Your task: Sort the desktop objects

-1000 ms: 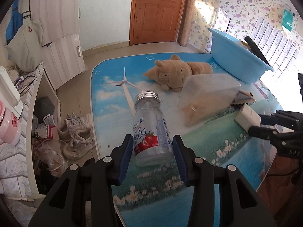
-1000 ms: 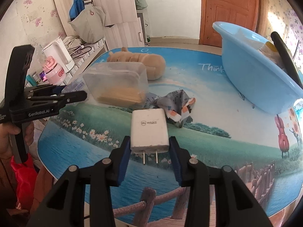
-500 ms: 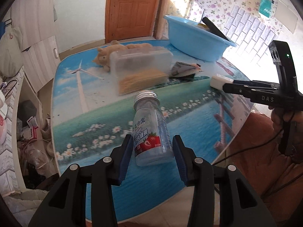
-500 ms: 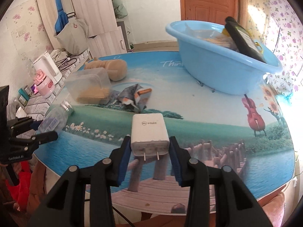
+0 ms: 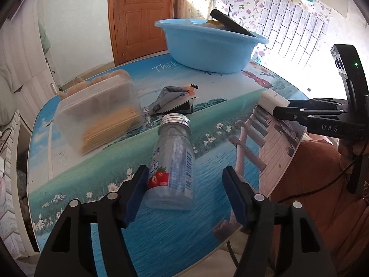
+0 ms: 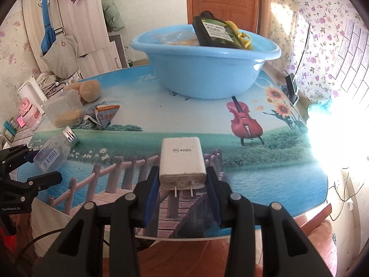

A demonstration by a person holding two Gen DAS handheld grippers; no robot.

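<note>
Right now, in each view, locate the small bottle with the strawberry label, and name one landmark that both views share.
Left wrist view: the bottle lies low at centre, between the left gripper's open jaws.
Right wrist view: the bottle sits at the left edge, by the left gripper.
Shared landmark: the blue basin at the table's far side.

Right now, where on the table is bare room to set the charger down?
The table is bare between the blue basin and the charger, and rightward across the violin print. The left side is crowded: clear box, wrapper, plush toy and bottle.
</note>
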